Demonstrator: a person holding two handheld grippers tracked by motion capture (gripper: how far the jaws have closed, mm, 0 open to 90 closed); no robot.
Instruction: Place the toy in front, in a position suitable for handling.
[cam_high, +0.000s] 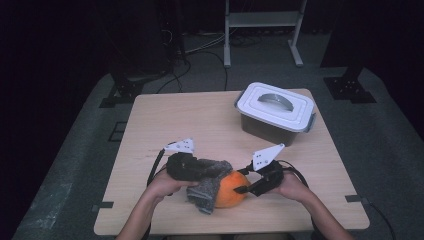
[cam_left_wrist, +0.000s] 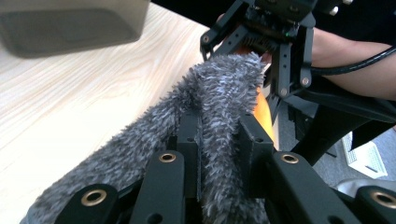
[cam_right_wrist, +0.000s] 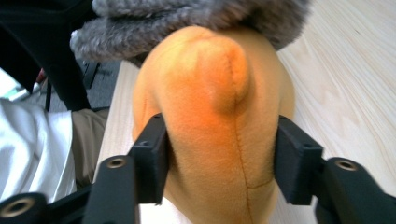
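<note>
Toy (cam_right_wrist: 215, 135), orange plush, grey-draped

Toy (cam_high: 231, 191) lies on the table (cam_high: 200, 125) near its front edge. Cloth (cam_high: 207, 185) lies on the toy's left side. Box (cam_high: 275, 112) stands behind the toy, to the right.
</note>
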